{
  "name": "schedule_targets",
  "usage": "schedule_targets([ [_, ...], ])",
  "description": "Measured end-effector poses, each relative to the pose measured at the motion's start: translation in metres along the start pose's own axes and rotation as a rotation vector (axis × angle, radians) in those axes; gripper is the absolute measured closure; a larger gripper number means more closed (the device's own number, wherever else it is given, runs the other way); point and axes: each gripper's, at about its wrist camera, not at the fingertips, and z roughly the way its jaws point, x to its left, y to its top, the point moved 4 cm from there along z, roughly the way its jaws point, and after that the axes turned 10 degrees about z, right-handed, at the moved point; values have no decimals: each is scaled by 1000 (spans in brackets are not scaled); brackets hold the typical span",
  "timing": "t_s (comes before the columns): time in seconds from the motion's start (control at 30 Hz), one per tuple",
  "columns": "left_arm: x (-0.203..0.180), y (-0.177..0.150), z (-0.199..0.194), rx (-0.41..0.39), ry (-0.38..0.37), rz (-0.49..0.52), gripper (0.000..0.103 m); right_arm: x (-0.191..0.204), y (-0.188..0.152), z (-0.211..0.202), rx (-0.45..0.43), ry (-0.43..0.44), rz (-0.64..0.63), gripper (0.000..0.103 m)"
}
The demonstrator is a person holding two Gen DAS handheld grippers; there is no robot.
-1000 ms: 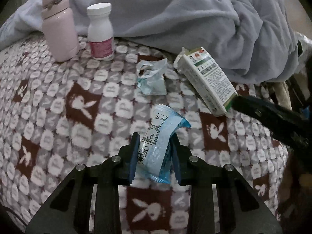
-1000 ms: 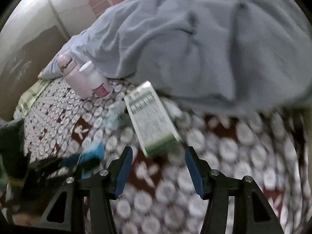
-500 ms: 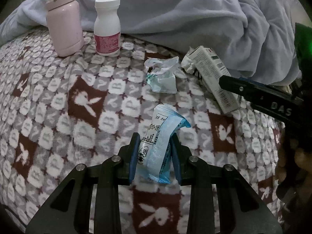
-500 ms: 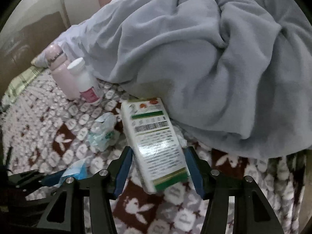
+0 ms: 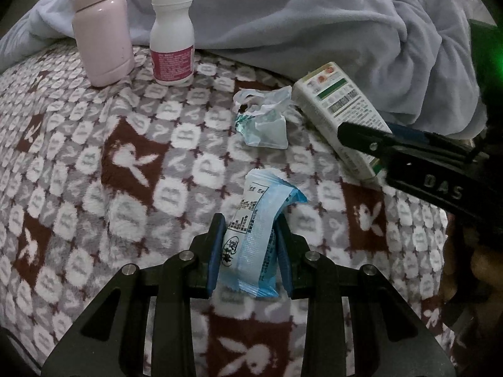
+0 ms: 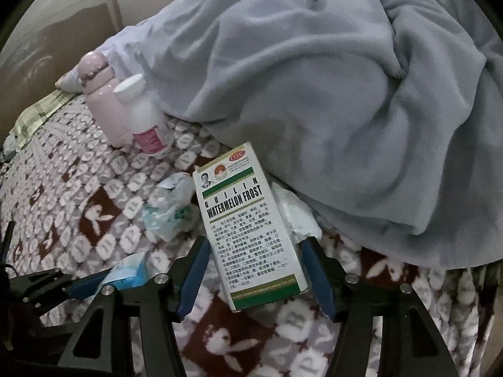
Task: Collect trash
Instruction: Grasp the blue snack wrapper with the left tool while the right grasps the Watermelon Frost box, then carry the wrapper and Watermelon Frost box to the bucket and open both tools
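The left gripper is clenched on a blue wrapper, both pads pressing its sides; the wrapper stands upright between them, its lower end at or just above the blanket, which of the two cannot be told. The right gripper stands released astride the lower end of a white-and-green box; its jaws have just been opening, and a gap shows between each pad and the box's long sides. The box lies flat on the blanket, printed face up, its far end near the grey throw. A crumpled clear-and-teal wrapper lies just beside the box on its left, and a white scrap shows at the box's right edge, partly under it. A pink flask and a white bottle stand upright side by side at the throw's edge, well apart from both grippers. In the left wrist view the right gripper's finger crosses in front of the box's near end.
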Motion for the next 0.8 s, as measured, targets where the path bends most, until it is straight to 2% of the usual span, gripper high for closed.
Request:
schedule_targets([
  [0.13, -2, 1, 2, -1, 3, 2, 74, 7, 3, -3, -15, 3, -24, 35],
  [0.23, -1, -1, 0, 0, 2, -3, 74, 15, 2, 2, -5, -6, -67, 35],
  [0.43, -3, 0, 3, -1, -1, 2, 74, 22, 1, 23, 13, -109, -149, 35],
  [0.5, -2, 0, 2, -2, 0, 4, 74, 20, 0, 27, 22, -114, -153, 42],
  [0.53, -2, 0, 2, -5, 2, 8, 74, 18, 0, 24, 15, -112, -137, 42],
  [0.63, -4, 0, -2, -15, -1, 15, 75, 4, -4, -4, -4, -4, -17, 44],
  [0.8, -24, -5, -17, -37, -11, 63, 75, -18, -41, -56, -14, -5, 45, 44],
])
